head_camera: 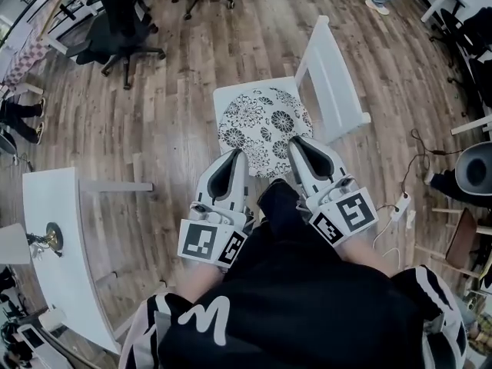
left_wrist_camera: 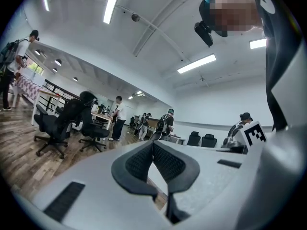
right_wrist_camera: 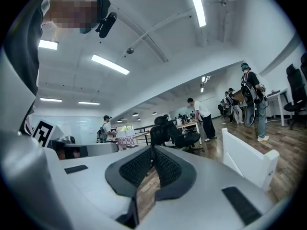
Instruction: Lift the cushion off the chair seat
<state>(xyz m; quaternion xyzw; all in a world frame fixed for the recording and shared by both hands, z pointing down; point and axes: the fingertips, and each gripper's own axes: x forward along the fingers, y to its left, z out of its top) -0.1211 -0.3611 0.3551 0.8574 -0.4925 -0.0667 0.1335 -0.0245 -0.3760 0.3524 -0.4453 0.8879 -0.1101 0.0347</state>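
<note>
Tool, left hand: left tool [head_camera: 238,155] is closed, jaw tips together, holding nothing.
Tool, right hand: right tool [head_camera: 297,141] is closed too, and holds nothing.
Cushion: round white cushion with black flower print [head_camera: 261,120] lies flat on the seat, at 12 o'clock from both tools; their tips reach its near edge.
Chair: white wooden chair [head_camera: 336,83], backrest at 2 o'clock from the cushion.
Floor: brown wooden floor [head_camera: 184,75].

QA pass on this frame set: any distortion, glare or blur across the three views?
Head view: heavy fisheye, floorboards bow, corners darken; cushion sharp, evenly lit. Left gripper view: round vignette, ceiling light strips blown out. Right gripper view: same vignette and glare; white chair stays sharp.
</note>
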